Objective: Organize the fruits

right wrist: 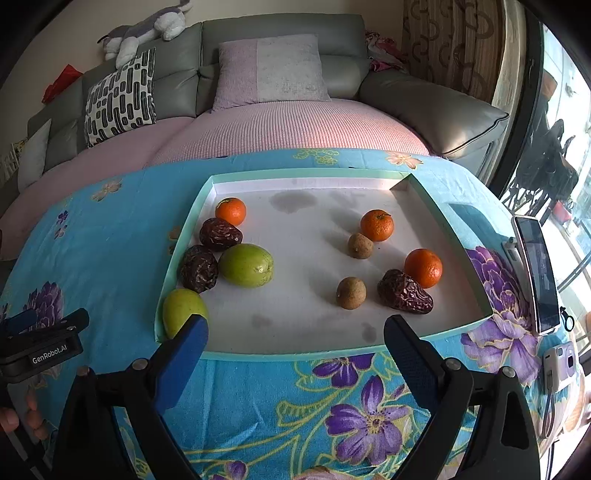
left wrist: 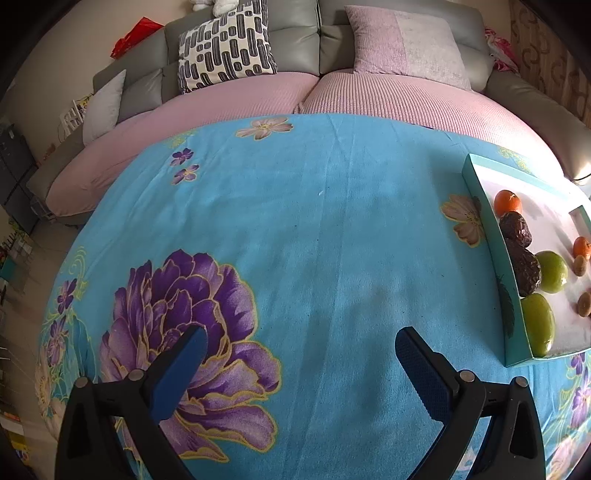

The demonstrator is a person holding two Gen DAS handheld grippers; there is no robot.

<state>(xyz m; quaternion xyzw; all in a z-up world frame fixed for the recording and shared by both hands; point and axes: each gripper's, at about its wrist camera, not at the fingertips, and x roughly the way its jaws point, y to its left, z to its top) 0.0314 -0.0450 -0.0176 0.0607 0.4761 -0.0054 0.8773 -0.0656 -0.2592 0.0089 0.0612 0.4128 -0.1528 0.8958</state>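
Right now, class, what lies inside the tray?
Inside the tray: three oranges, three dates, two green fruits, two small brown fruits. A claw finger partly covers one green fruit.

A blue floral cloth [right wrist: 110, 243] covered the desk. Beyond it stood a grey sofa [right wrist: 280, 33] with a pink cover [right wrist: 280, 129], a black-and-white patterned cushion [right wrist: 120, 99] to the left and a pink-and-grey cushion [right wrist: 273, 70] beside it. A plush toy [right wrist: 144, 31] lay along the sofa back. At the right, a phone [right wrist: 537, 273] stood upright.
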